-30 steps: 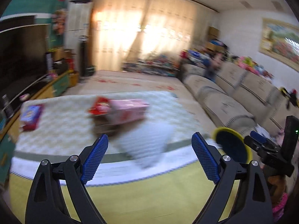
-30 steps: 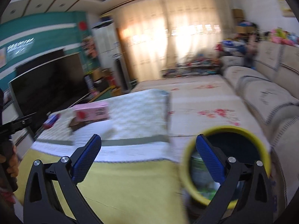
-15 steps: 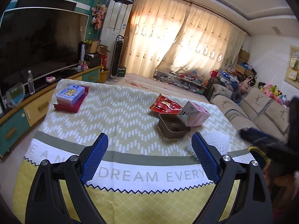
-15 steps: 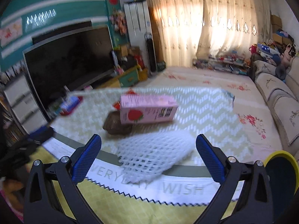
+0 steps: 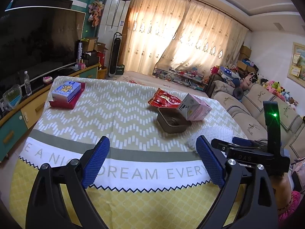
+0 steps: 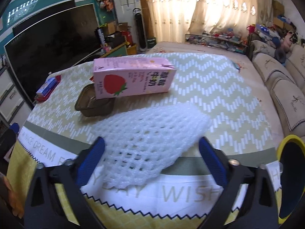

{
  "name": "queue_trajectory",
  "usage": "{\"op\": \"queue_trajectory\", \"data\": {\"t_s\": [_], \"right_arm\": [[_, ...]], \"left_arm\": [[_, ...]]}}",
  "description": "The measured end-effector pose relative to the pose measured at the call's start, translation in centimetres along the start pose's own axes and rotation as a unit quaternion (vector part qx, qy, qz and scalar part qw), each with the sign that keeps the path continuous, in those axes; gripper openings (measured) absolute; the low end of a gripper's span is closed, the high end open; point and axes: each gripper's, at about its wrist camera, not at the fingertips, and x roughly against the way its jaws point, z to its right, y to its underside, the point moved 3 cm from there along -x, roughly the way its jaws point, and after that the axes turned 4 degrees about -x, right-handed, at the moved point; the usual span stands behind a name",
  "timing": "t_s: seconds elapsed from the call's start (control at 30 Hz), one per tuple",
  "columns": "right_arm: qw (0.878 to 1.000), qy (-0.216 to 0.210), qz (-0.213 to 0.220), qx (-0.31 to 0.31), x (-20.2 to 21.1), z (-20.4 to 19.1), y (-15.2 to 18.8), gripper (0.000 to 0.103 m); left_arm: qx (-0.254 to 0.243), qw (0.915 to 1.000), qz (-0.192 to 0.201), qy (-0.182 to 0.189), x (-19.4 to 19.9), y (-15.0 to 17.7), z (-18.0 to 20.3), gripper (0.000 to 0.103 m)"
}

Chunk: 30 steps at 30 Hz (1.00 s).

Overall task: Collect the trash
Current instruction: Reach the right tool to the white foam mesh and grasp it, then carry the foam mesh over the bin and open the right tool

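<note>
On the table's patterned cloth lie a white foam fruit net, a pink strawberry milk carton leaning on a brown plastic tray, and a red snack wrapper. My right gripper is low over the near end of the net. Its jaws are closing with the net between them, and the right pad still stands apart from it. My left gripper hovers open over the cloth's front edge with nothing between its fingers. In the left wrist view the net lies just beyond the right gripper's body.
A blue tissue box rests on a red tray at the table's far left. A dark bin with a yellow rim stands off the table's right front corner. Sofas run along the right, and a TV cabinet along the left.
Both views swung from the room down onto the table. The right gripper moved in over the foam net and its jaws narrowed. The left gripper settled at the front edge.
</note>
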Motion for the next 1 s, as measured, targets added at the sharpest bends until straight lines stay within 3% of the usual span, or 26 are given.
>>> {"op": "queue_trajectory", "data": {"t_s": [0.17, 0.23, 0.43, 0.63, 1.0], "right_arm": [[0.998, -0.041, -0.023, -0.029, -0.8, 0.4, 0.2, 0.022], [0.998, -0.051, -0.020, -0.036, -0.5, 0.7, 0.2, 0.013], [0.998, -0.061, 0.010, -0.027, 2.1, 0.3, 0.0, 0.008], [0.997, -0.035, 0.071, -0.008, 6.6, 0.4, 0.0, 0.008], [0.987, 0.012, 0.160, -0.027, 15.1, 5.4, 0.5, 0.008]], "left_arm": [[0.005, 0.9999, -0.007, 0.009, -0.4, 0.2, 0.0, 0.091], [0.008, 0.9998, -0.008, 0.016, -0.5, 0.3, 0.0, 0.091], [0.008, 0.9997, -0.002, 0.022, -0.3, 0.3, 0.1, 0.091], [0.013, 0.9996, -0.006, 0.026, -0.4, 0.3, 0.0, 0.091], [-0.002, 0.9996, -0.007, 0.027, -0.6, 0.5, 0.6, 0.091]]}}
